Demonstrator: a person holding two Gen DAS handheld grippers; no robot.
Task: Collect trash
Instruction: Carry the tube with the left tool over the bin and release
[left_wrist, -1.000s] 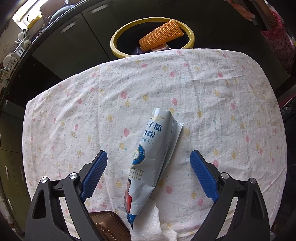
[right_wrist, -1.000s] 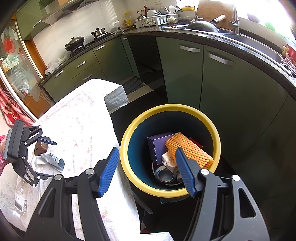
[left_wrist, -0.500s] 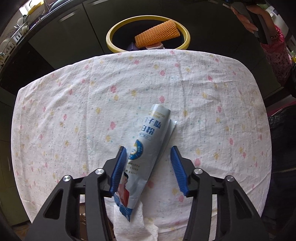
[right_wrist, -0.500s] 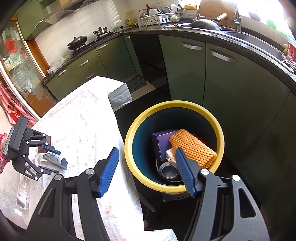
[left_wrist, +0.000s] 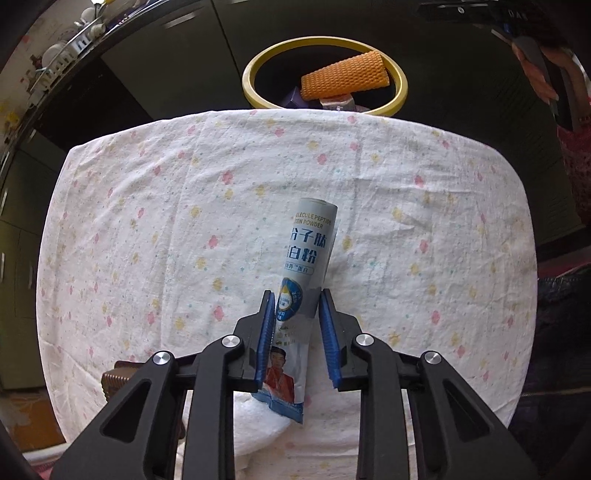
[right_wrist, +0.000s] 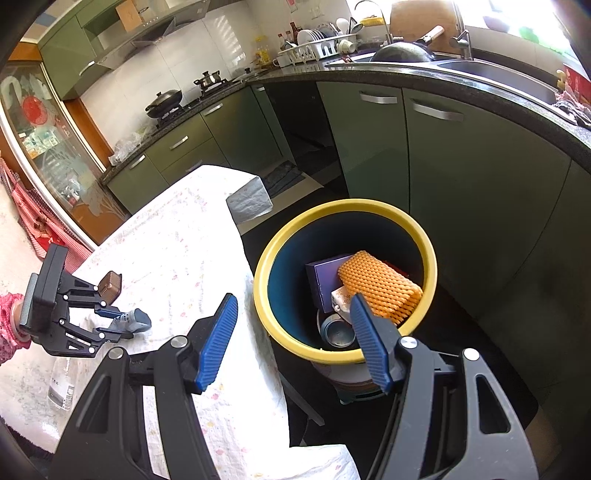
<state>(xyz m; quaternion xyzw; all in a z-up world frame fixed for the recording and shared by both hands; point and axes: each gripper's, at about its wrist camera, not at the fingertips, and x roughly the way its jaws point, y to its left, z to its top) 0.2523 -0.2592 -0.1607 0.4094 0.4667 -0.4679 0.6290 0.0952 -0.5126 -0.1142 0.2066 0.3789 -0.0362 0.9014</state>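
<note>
My left gripper (left_wrist: 296, 306) is shut on a white and blue protein powder pouch (left_wrist: 308, 254), held above the flowered tablecloth (left_wrist: 406, 206); both also show in the right wrist view, the gripper (right_wrist: 110, 323) and the pouch (right_wrist: 135, 317). The yellow-rimmed trash bin (left_wrist: 400, 79) stands beyond the table's far edge and holds an orange foam net (left_wrist: 345, 79) and a purple box. My right gripper (right_wrist: 291, 325) is open and empty above the bin (right_wrist: 369, 205), near the table's edge.
A brown tray (left_wrist: 116, 378) and crumpled white paper (left_wrist: 255, 421) lie on the table near the left gripper. A clear plastic bottle (right_wrist: 61, 384) lies at the table's near end. Green kitchen cabinets (right_wrist: 461, 177) stand behind the bin.
My left gripper closed from wide open onto the pouch and lifted its near end off the cloth. The right gripper stayed open and drifted slightly back from the bin.
</note>
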